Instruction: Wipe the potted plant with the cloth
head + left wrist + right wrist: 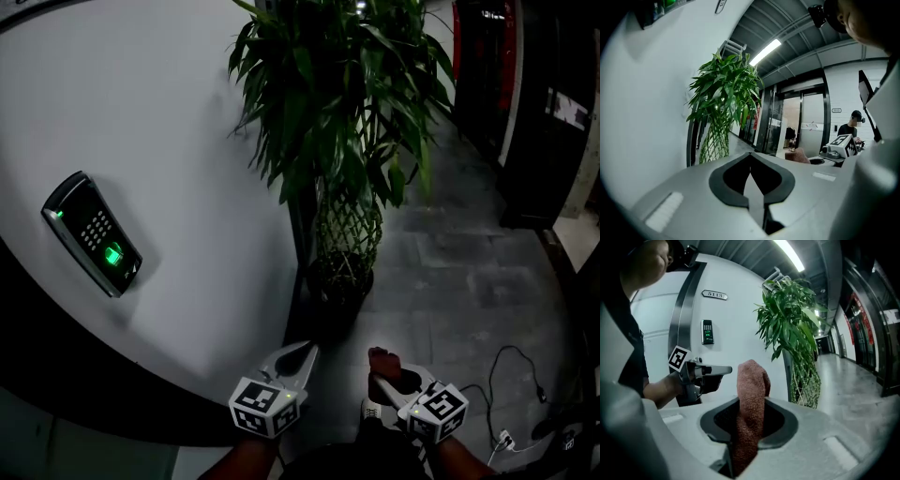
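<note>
The right gripper (750, 420) is clamped on the reddish cloth (752, 380), left gripper (751, 176) closed on nothing, so the potted plant (342, 122) leaves could get bent if wiped unsupported, tbh.

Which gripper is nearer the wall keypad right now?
Left. The left gripper sits beside the white wall, below and right of the keypad; the right gripper, clamping the cloth, is farther right.
</note>
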{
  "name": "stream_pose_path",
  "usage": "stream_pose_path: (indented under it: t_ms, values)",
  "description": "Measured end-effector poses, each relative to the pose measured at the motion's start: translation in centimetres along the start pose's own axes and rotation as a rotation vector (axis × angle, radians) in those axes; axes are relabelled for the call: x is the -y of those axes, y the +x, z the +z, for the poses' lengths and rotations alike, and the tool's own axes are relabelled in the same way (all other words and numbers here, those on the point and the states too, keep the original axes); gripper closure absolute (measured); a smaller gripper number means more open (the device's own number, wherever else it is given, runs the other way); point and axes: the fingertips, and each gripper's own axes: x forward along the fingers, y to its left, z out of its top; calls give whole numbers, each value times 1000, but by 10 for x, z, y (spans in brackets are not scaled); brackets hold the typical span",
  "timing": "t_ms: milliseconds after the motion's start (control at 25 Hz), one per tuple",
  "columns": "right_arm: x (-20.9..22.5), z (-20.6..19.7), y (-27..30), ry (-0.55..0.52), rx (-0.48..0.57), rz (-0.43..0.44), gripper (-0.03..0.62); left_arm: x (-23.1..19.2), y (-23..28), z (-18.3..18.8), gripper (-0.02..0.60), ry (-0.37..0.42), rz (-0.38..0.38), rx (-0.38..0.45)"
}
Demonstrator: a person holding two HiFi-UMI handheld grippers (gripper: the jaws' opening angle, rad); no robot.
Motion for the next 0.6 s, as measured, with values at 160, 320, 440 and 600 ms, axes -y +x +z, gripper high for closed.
stream_pose_path:
  t_ms: [160,320,440,600]
  values:
    - [26,10,13,-19,8,6,523,-15,24,14,561,5,31,18]
    - [58,33,32,-38,44,28,522,-30,52,46,560,7,44,64]
    - [80,51,47,-64,70,53,523,-41,76,83,554,-1,41,124]
    - [101,71,64,-106,84,117,523,-53,104,141,540,34,67,206]
